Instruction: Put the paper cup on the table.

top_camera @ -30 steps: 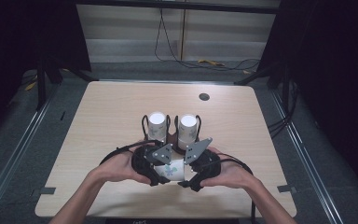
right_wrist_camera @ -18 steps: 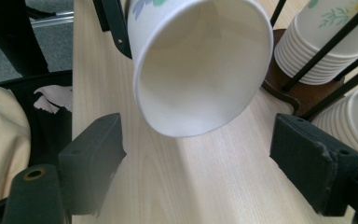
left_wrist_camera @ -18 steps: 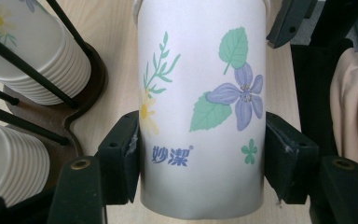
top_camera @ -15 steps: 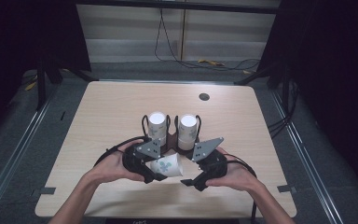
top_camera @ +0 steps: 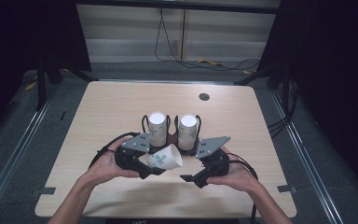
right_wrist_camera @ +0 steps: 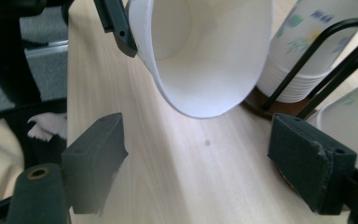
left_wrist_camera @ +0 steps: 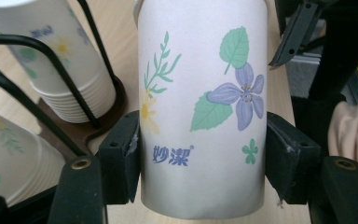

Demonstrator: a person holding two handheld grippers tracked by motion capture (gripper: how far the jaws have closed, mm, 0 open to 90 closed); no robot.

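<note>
Clamped in the left gripper (top_camera: pixel 154 167), a flower-printed paper cup (top_camera: pixel 166 157) lies tilted above the table (top_camera: pixel 112 100), mouth toward the right gripper (top_camera: pixel 189 178), whose jaws have just been closing on nothing. Behind stand two cup stacks (top_camera: pixel 187 132) in wire racks.

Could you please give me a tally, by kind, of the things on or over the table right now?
Loose paper cup, held by the left hand-held gripper: 1
Stacks of paper cups: 2
Wire cup holder: 1
Hand-held grippers, counting the right hand-held gripper: 2
Total: 6
</note>
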